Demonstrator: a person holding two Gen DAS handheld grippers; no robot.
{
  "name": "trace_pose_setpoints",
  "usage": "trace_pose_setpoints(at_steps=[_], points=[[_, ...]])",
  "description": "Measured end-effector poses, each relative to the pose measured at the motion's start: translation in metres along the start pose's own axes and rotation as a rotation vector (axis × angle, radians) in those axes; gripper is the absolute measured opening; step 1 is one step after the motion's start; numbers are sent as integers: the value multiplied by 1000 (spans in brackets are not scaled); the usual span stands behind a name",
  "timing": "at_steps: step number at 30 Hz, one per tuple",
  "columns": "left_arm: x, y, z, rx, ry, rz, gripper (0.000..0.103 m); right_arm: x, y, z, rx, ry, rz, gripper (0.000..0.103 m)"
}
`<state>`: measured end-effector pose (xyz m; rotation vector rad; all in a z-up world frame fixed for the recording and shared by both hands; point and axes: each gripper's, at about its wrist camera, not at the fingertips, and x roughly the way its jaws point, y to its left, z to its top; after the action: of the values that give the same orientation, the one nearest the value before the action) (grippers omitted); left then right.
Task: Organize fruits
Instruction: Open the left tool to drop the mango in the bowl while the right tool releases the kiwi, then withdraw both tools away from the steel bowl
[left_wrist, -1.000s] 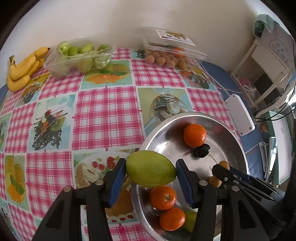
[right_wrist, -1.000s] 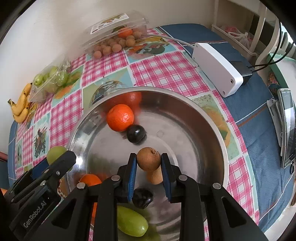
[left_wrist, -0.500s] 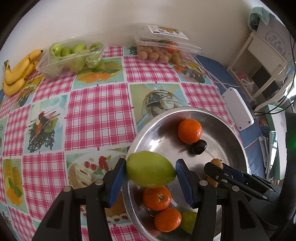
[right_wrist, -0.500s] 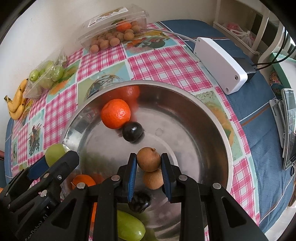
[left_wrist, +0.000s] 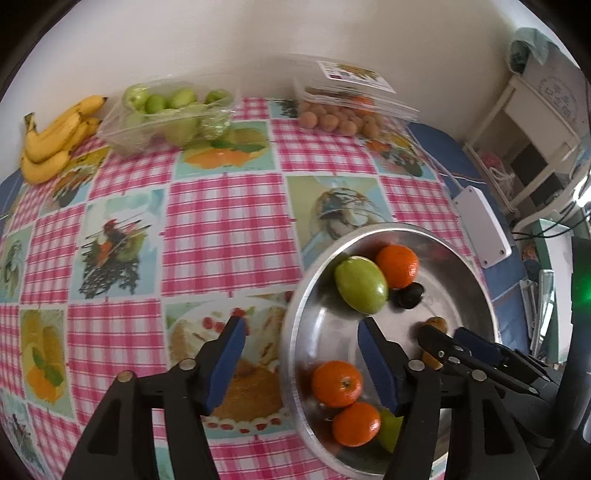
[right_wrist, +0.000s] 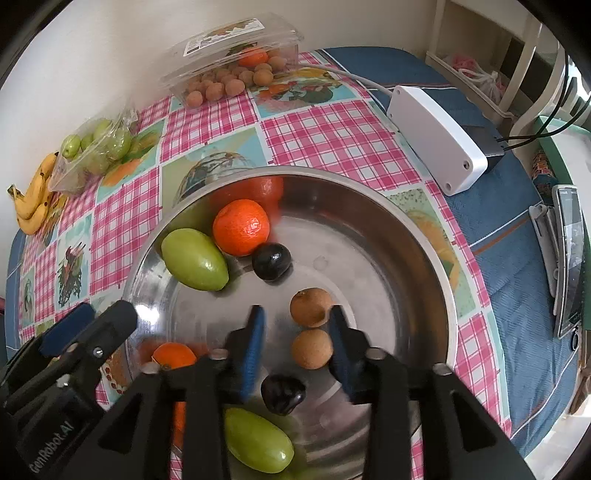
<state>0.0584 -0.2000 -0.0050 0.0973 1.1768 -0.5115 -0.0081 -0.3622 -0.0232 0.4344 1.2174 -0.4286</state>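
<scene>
A steel bowl (right_wrist: 424, 240) holds the fruit. My left gripper (left_wrist: 301, 354) hangs over its near-left rim (left_wrist: 295, 332), jaws opening with nothing between them. The large green fruit (left_wrist: 362, 284) lies free in the bowl against an orange (left_wrist: 398, 266). My right gripper (right_wrist: 297, 339) is low over the bowl floor, jaws opening. A brown round fruit (right_wrist: 310, 307) lies loose just past its fingertips, and a second (right_wrist: 311, 349) sits between the fingers, unpressed. Also in the bowl are two dark fruits (right_wrist: 271, 262), another green fruit (right_wrist: 258, 441) and more oranges (left_wrist: 336, 384).
Along the back wall are bananas (left_wrist: 55, 140), a clear box of green fruits (left_wrist: 166, 114) and an open clear box of brown fruits (left_wrist: 347, 110). A white power box (right_wrist: 436, 136) with cables lies right of the bowl, a phone (right_wrist: 570, 258) further right.
The left jaws let go of the green fruit, which now lies in the bowl beside the orange. The right jaws spread and released the brown fruit onto the bowl floor.
</scene>
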Motion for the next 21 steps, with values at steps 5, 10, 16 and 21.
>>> trace_pose_setpoints(at_steps=[5,10,16,21], points=[[1,20,-3,-28,16,119,79,1,4,-1,-9,11,-12,53],[4,42,-9,-55,25,208,99,3,8,-2,-11,11,-23,70],[0,51,-13,-53,6,244,103,6,12,-4,-18,20,-28,81],[-6,55,-18,-55,-15,261,103,1,16,-5,-28,1,-31,82]])
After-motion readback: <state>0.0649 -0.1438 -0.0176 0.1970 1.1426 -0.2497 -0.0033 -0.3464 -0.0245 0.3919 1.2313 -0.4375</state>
